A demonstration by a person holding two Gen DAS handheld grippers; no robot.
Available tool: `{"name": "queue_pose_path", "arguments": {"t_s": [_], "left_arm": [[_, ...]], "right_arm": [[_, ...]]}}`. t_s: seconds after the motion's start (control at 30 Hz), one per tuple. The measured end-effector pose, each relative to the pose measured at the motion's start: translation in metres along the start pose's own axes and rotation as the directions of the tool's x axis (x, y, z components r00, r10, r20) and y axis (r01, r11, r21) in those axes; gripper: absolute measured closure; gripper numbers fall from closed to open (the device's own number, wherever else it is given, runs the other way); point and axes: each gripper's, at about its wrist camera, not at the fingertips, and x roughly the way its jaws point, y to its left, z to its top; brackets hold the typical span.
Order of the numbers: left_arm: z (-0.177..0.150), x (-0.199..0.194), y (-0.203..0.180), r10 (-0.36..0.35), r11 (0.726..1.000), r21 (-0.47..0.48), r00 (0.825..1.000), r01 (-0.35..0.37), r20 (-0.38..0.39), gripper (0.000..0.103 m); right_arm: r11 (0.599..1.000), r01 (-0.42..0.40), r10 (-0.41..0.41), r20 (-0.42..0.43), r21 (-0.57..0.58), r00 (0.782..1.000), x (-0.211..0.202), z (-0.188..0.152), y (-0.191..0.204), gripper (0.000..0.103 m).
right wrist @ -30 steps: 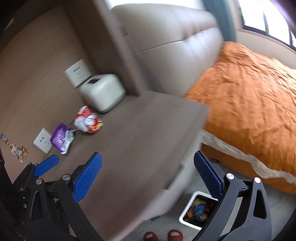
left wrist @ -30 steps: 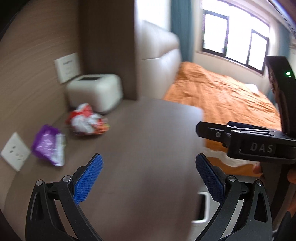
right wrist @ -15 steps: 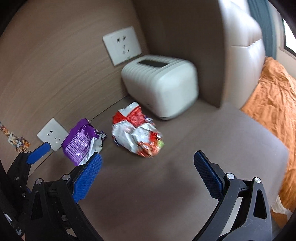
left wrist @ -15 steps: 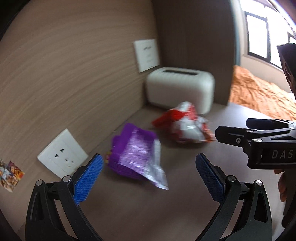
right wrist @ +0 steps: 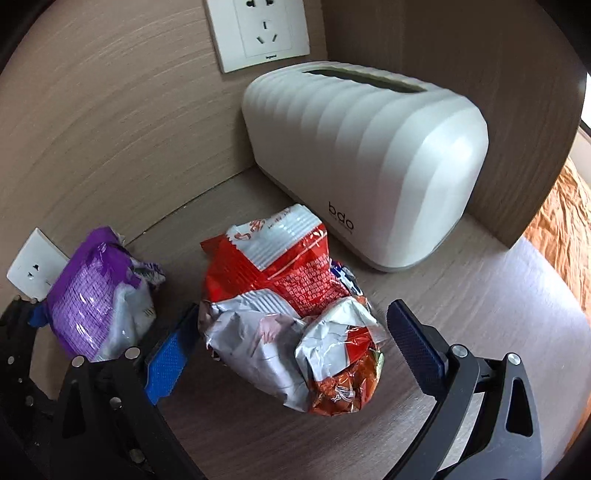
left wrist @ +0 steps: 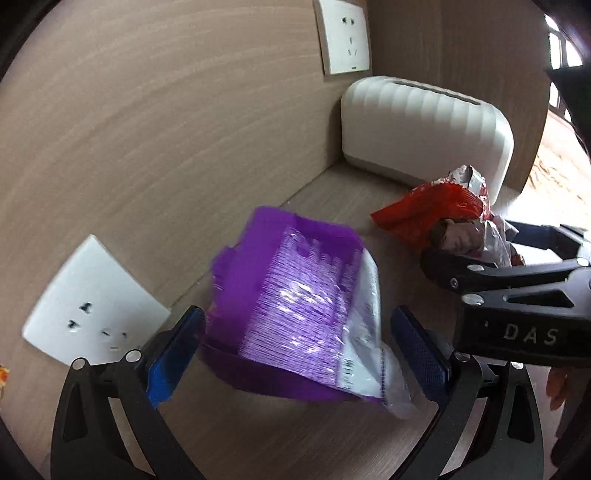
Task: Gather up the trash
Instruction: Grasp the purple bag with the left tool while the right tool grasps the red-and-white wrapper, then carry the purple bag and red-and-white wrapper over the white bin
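A purple and white snack wrapper (left wrist: 299,310) lies on the wooden nightstand, between the open fingers of my left gripper (left wrist: 299,354). It also shows in the right wrist view (right wrist: 96,295) at the left. A crumpled red and silver snack bag (right wrist: 288,317) lies between the open fingers of my right gripper (right wrist: 295,350). The red bag also shows in the left wrist view (left wrist: 443,218), with the right gripper's black body (left wrist: 517,280) beside it. Neither gripper is closed on anything.
A white ribbed tissue box (right wrist: 365,155) stands at the back against the wood-panel wall. Wall sockets (right wrist: 258,29) (left wrist: 88,306) sit on the panel behind and to the left. An orange bedspread (right wrist: 565,236) lies to the right past the nightstand's edge.
Both grippers have moved in close to the nightstand's back corner. The purple wrapper now sits between the left fingers and the red bag between the right fingers. Both stay open.
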Motion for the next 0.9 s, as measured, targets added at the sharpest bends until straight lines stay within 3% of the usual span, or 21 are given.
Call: {"name": "queue_pose_path", "arguments": {"t_s": [0.07, 0.13, 0.37, 0.63, 0.9], "left_arm": [[0.000, -0.002, 0.004, -0.006, 1.000, -0.012, 1.000, 0.007, 0.018, 0.009], [0.000, -0.003, 0.004, -0.002, 1.000, -0.001, 1.000, 0.002, 0.012, 0.023], [-0.006, -0.021, 0.009, -0.032, 0.999, -0.020, 0.999, 0.032, 0.023, 0.025], [-0.035, -0.075, -0.003, -0.094, 0.995, -0.031, 0.995, 0.094, 0.024, 0.025], [-0.060, -0.127, -0.057, -0.192, 0.980, 0.047, 0.981, 0.191, 0.016, 0.025]], "right_arm": [[1.000, -0.012, 0.012, 0.008, 0.001, 1.000, -0.005, -0.004, -0.001, 0.022], [0.999, -0.043, 0.043, 0.010, 0.002, 0.999, -0.014, -0.011, -0.003, 0.024], [0.999, -0.048, 0.048, 0.045, 0.000, 0.998, -0.058, -0.033, -0.017, 0.024], [0.995, -0.034, 0.027, 0.075, 0.089, 0.997, -0.113, -0.059, -0.051, 0.024], [0.988, 0.017, -0.029, 0.074, 0.156, 0.997, -0.152, -0.096, -0.091, 0.024]]}}
